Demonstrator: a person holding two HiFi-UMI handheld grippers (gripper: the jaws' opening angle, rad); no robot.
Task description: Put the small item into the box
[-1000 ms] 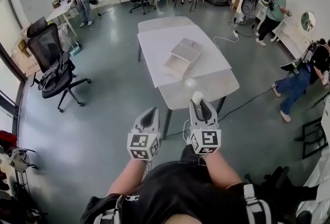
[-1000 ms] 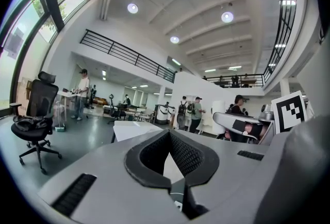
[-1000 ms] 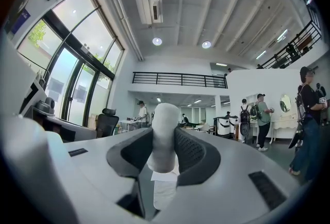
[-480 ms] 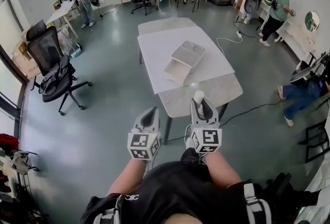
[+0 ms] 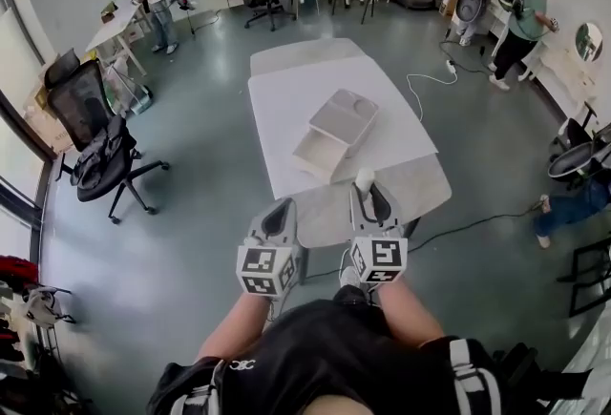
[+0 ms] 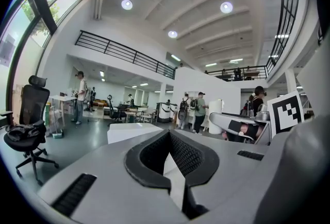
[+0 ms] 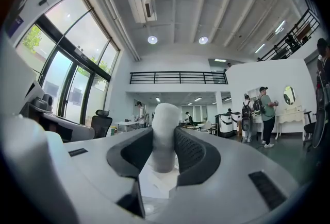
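- One wide hall with a grey floor fills the head view. Several people stand at far tables, well apart from the work.
- One long white table stands ahead of the person, its near end just past the two grippers.
- A black office chair sits off to the left and a white cable lies on the floor to the right. Neither is in the path.
- A pale box lies open on the table, with a second shallow part touching it on the near side. Which part is the lid is unclear.
- The right gripper has its jaws clamped on the small item, a white upright cylinder that sticks out above the pads. It is held in the air, short of the box.
- The left gripper has its jaws closed together with nothing between them, and it hangs beside the right one.
- The step in hand looks like carrying the item to the box. To do it well, keep the item upright, reach forward over the near part, and lower it inside the walls before letting go, since a dropped cylinder could roll away.
- Nothing lies on the table between the right gripper and the box.
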